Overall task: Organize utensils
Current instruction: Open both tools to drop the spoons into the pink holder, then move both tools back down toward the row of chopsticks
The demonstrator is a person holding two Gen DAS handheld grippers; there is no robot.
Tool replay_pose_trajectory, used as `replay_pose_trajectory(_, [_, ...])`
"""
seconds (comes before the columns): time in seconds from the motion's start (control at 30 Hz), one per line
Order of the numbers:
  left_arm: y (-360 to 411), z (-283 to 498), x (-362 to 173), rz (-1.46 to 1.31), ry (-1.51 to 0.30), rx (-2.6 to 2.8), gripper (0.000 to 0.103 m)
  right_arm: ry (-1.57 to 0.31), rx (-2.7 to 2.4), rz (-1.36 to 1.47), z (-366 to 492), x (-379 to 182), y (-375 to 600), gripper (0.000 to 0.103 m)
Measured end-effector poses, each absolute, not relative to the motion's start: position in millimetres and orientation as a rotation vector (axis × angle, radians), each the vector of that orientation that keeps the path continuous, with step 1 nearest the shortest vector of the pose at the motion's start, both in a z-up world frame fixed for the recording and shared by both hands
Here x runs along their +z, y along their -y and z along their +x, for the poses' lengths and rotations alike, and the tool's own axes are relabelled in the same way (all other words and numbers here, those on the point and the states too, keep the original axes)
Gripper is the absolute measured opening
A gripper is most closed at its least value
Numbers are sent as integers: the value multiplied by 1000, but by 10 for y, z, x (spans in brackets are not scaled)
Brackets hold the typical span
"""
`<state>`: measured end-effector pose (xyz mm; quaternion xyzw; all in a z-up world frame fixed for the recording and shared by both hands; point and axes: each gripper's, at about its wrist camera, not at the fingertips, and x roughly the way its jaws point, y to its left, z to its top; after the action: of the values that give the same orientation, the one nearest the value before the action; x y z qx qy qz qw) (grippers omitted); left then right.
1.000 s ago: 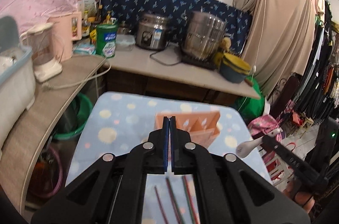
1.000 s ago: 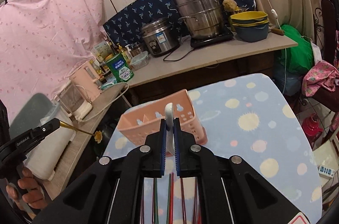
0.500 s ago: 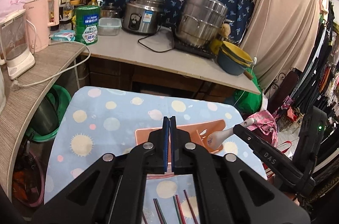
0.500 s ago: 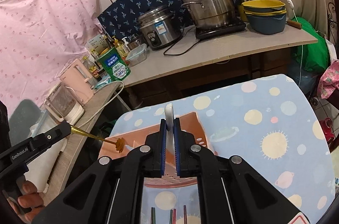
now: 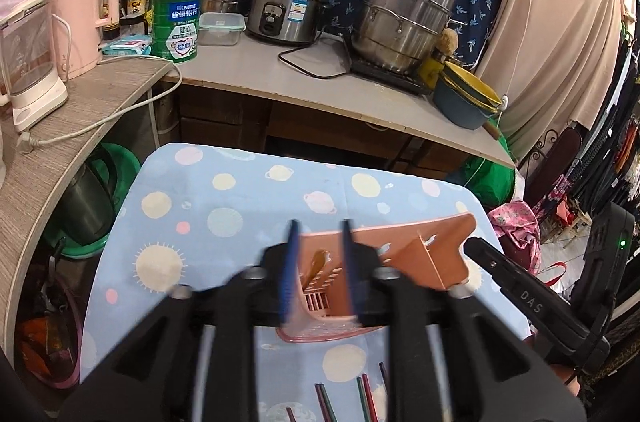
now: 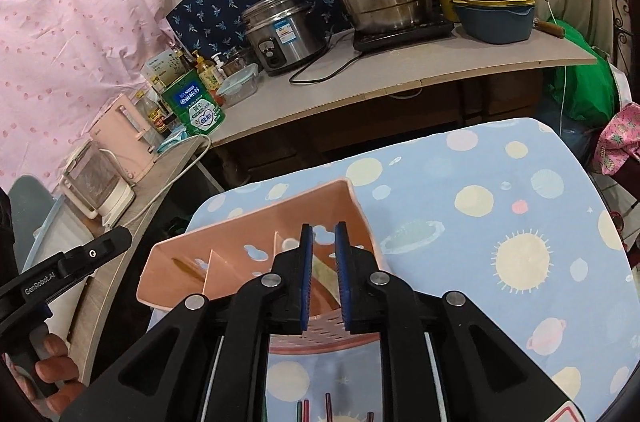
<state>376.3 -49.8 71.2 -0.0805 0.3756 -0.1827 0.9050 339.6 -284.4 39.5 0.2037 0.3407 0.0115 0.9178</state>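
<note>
On the near part of the blue table (image 6: 520,206), the pink basket (image 6: 256,222) stood right under both tongs. The left tongs (image 5: 318,260) had just been opening, with nothing between the jaws. A gold spoon (image 6: 188,267) lay in the basket's left slot. The right tongs (image 6: 322,262) had just been opening too, and their gap looked empty. The white spoon was hard to see. Some chopsticks (image 5: 362,398) lay on the near edge. The tongs hung close over the rim, so a bump could tip the light basket. The chopsticks could roll off the edge.
</note>
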Motion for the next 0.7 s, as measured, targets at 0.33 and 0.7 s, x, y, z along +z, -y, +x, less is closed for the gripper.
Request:
replay_pose_trajectory(0.33, [273, 3347, 892, -153, -717, -293, 53, -704, 53, 418, 2982, 563, 2779, 23])
replay_pose_trajectory(0.7, [17, 2359, 510, -87, -778, -257, 53, -811, -15, 330, 1743, 160, 2635, 30])
